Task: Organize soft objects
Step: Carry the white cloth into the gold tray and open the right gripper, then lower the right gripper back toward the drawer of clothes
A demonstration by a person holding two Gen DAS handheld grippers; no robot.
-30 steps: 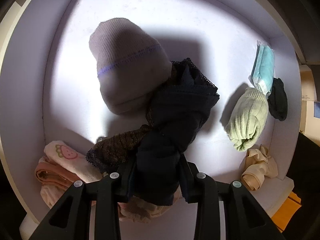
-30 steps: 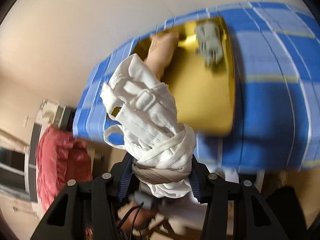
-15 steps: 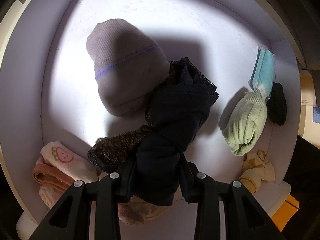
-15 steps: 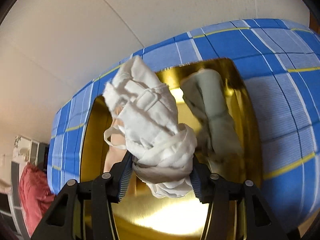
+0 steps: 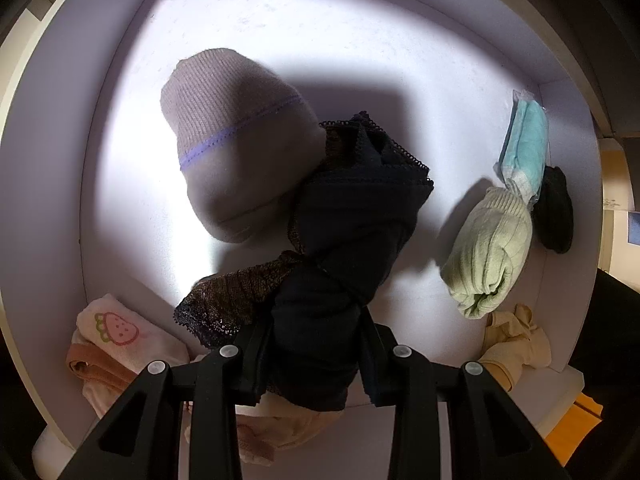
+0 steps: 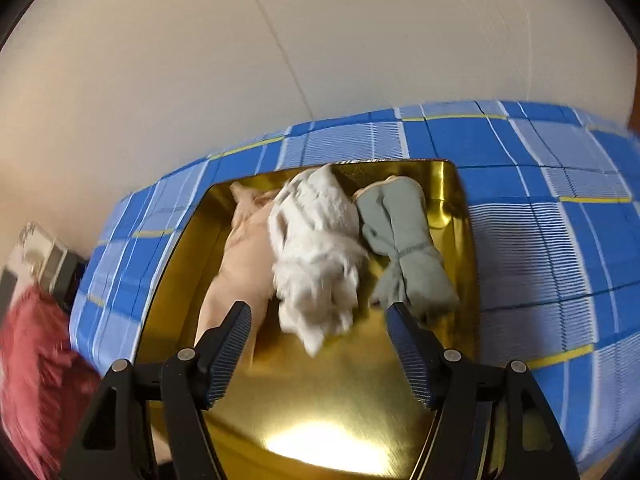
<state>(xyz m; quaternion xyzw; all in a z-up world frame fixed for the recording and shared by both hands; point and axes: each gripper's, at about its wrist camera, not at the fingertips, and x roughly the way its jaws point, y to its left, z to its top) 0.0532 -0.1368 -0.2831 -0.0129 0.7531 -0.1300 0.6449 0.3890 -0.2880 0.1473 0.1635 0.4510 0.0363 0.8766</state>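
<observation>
Left gripper [image 5: 316, 344] is clamped on a dark navy lace-trimmed garment [image 5: 352, 240], bundled between both fingers and sticking out forward past the tips, a brown lace flap [image 5: 236, 300] hanging off to the gripper's left. It's held over a white bin [image 5: 280, 32] with a bright lit floor. Ahead and left of the tips lies a grey knit beanie [image 5: 236, 148] with a purple stitch line, the navy bundle overlapping its right edge in view; contact can't be told. Far right of the gripper, along the bin wall: pale green knit roll [image 5: 488, 256], a bagged light blue item [image 5: 524, 144] just beyond it, a black piece [image 5: 554, 210] against the wall, and a cream garment [image 5: 516, 340] nearer the gripper. Near left, close beside the left finger: white cloth with strawberry print [image 5: 120, 328] on top of pinkish-tan folded pieces [image 5: 92, 368]. Right gripper [image 6: 320, 328] is spread wide, nothing between the fingers. Just ahead of its tips a white crumpled garment [image 6: 316, 248] sits in a gold tray [image 6: 340, 400], motion-blurred, clear of both pads. Touching its left is a peach roll [image 6: 236, 264], on its right a grey-green tied roll [image 6: 408, 248]; all three lie side by side toward the far end of the tray. Tray rests on a blue checked cloth [image 6: 540, 200]. Red fabric [image 6: 36, 360] at far left edge, off the cloth, blurry.
</observation>
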